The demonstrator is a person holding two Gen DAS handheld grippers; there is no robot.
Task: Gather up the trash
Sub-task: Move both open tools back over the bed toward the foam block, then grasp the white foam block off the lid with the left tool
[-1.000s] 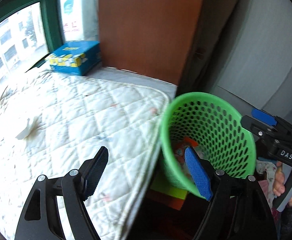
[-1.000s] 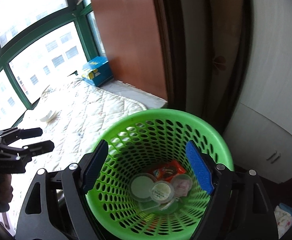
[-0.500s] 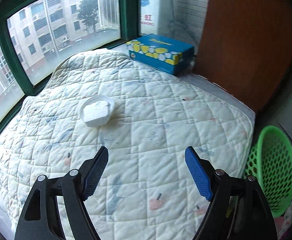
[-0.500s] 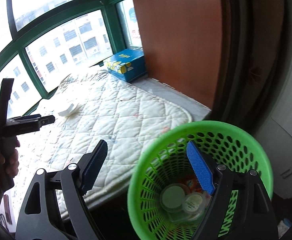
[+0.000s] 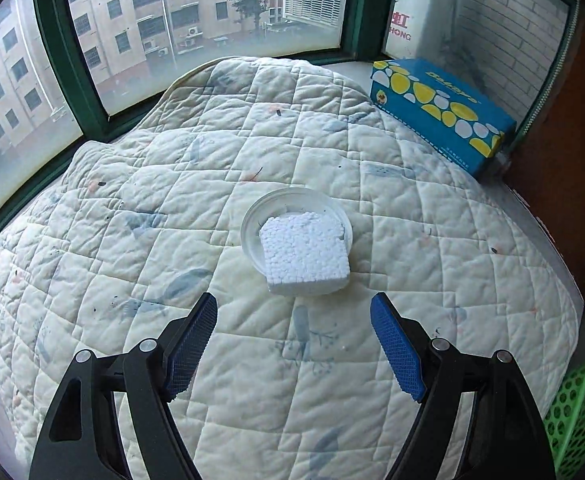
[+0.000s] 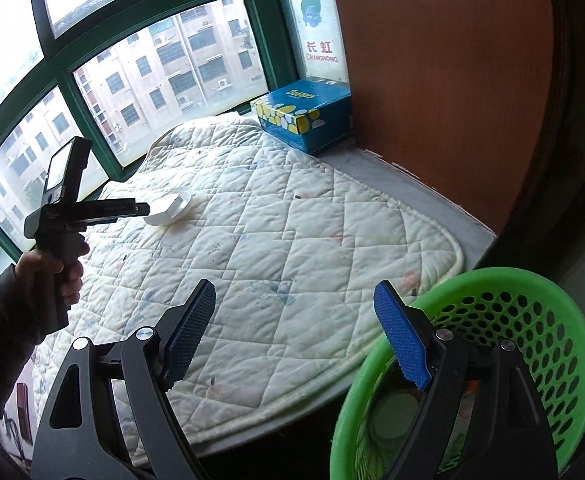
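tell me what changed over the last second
The left gripper swung away from the green basket and out over the quilt toward the foam block on its clear lid. Both grippers' jaws stayed open and empty; the blue box stayed put.

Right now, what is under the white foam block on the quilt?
The foam block lies on a shallow clear plastic lid, overhanging its near rim. The lid rests on the quilt. Whatever is under the block's middle is covered.

Left gripper (image 5: pixel 292 344) and right gripper (image 6: pixel 294 334) both gape wide, holding nothing.
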